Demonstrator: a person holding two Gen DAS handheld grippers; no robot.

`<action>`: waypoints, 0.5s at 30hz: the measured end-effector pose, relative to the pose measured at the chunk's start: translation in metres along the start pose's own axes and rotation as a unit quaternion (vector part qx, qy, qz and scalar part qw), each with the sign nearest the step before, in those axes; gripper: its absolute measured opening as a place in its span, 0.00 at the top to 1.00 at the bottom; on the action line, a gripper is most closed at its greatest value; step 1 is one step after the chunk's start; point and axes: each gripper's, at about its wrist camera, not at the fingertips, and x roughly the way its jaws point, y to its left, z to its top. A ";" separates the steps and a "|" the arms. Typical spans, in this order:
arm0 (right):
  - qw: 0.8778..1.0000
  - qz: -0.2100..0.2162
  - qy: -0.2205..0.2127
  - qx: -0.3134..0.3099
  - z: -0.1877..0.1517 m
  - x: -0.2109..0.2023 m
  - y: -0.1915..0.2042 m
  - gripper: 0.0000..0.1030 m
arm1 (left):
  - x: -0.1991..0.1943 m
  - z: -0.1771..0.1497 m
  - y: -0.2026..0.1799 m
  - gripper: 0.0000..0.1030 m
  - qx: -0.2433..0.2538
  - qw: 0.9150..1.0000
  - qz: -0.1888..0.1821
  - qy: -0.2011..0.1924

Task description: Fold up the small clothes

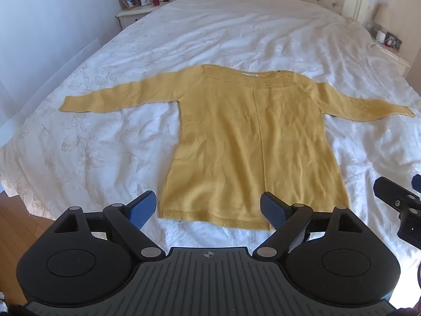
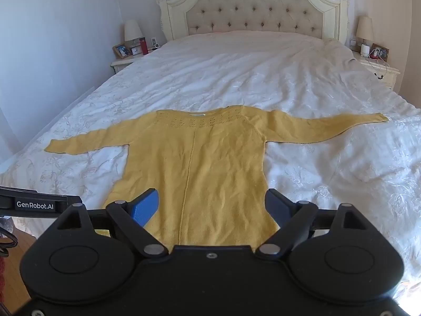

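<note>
A yellow knit sweater (image 1: 244,142) lies flat and face up on the white bed (image 1: 105,131), both sleeves spread out to the sides, neck toward the headboard. It also shows in the right wrist view (image 2: 205,163). My left gripper (image 1: 208,208) is open and empty, held just above the sweater's bottom hem. My right gripper (image 2: 210,205) is open and empty, held over the sweater's lower body. Part of the right gripper shows at the right edge of the left wrist view (image 1: 400,205).
A tufted headboard (image 2: 252,8) stands at the far end. A left nightstand (image 2: 129,58) carries a lamp, a photo frame and a red bottle. A right nightstand (image 2: 379,65) carries a lamp and small items. Wood floor (image 1: 15,208) shows at lower left.
</note>
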 end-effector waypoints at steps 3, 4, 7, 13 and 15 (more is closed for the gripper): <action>1.000 0.000 -0.001 0.002 0.000 -0.001 0.001 0.14 | 0.000 0.000 -0.001 0.16 0.002 1.000 0.002 -0.001; 1.000 0.004 0.001 0.006 0.001 -0.001 -0.001 0.14 | 0.000 0.001 -0.001 0.16 0.002 1.000 0.002 -0.002; 1.000 0.009 0.002 0.010 0.001 -0.001 -0.003 0.14 | -0.002 0.001 -0.012 0.16 0.006 1.000 0.000 -0.003; 1.000 0.011 0.001 0.012 0.002 0.000 -0.004 0.14 | -0.002 0.001 -0.012 0.16 0.013 1.000 -0.006 -0.007; 1.000 0.010 0.001 0.012 0.003 0.001 -0.003 0.14 | -0.001 0.001 -0.011 0.16 0.013 1.000 -0.007 -0.007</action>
